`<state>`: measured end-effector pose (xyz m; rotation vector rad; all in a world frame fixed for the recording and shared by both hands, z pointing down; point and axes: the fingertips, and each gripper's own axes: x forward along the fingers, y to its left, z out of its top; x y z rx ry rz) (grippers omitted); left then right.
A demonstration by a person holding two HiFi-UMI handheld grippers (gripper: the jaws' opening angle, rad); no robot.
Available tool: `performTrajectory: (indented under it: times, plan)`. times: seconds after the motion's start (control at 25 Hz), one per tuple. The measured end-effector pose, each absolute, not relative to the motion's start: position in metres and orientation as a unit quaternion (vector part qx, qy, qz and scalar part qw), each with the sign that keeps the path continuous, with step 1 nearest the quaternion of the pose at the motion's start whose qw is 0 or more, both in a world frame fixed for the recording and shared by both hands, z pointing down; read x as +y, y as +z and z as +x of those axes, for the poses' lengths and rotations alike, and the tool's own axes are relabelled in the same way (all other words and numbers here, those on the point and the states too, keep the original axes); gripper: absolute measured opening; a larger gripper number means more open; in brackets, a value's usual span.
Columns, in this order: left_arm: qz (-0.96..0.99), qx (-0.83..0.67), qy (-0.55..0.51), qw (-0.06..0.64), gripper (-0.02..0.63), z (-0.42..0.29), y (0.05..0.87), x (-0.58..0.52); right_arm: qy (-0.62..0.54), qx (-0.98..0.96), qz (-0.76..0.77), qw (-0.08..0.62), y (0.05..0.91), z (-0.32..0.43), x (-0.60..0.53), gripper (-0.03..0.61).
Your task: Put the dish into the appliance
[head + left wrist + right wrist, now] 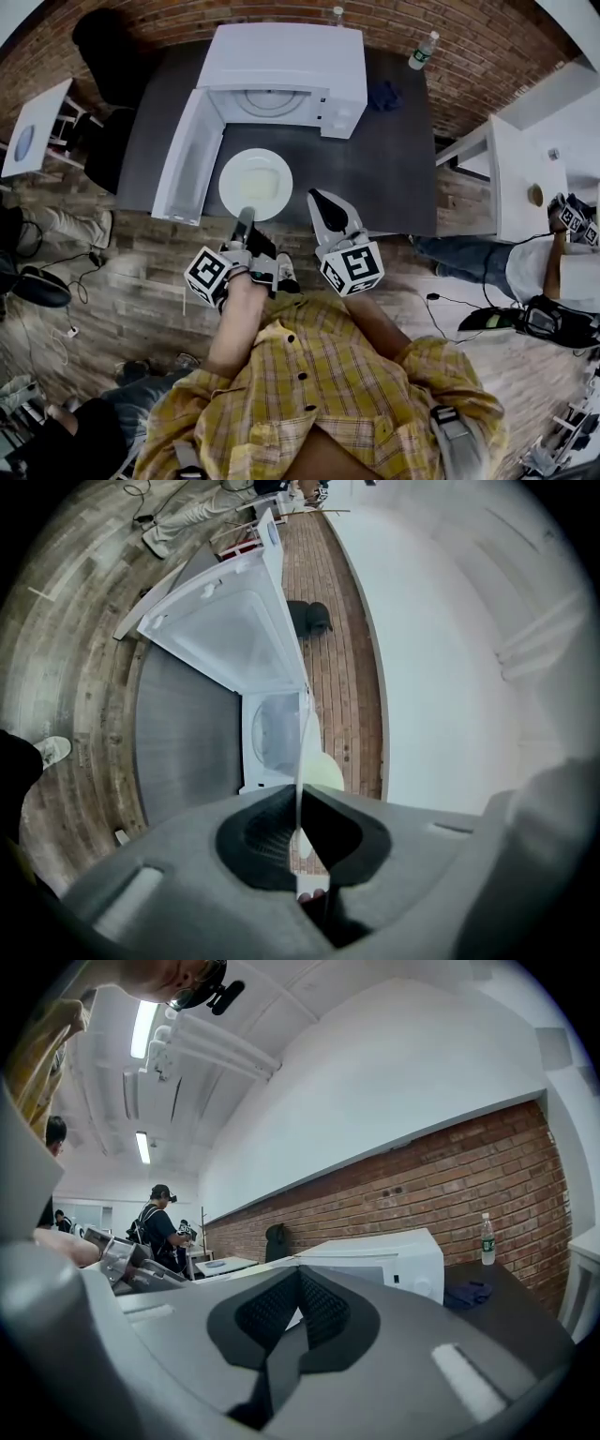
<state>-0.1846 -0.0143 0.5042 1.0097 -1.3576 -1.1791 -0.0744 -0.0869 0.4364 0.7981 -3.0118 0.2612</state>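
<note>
The dark table (403,178) bears a white microwave (286,66), its door (183,159) swung open. Just in front of the opening is the white dish (255,183), its near rim pinched between the left gripper's (243,223) 2 jaws. The right gripper (319,202) hovers beside it, jaws together and empty.

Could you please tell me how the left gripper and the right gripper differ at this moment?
The left gripper is clamped on the near rim of the white plate; the right gripper is shut on nothing. The left gripper is rolled on its side, so the plate shows edge-on between its jaws; the right gripper sits level, off the plate's right edge. Both point toward the open microwave.
</note>
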Motion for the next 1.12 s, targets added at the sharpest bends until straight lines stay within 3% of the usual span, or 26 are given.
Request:
performTrajectory:
  times: [0.4,1.12]
  plan:
    - [0.444,-0.554,-0.460,0.534,0.008,-0.225,0.518,-0.069,0.088,-0.953,0.290,0.000,0.438,-0.110,-0.133,-0.006]
    - [0.445,-0.538,-0.450,0.557,0.008,-0.226,0.537,-0.124,0.092,-0.947,0.306,0.011,0.444,-0.110,-0.174,-0.006]
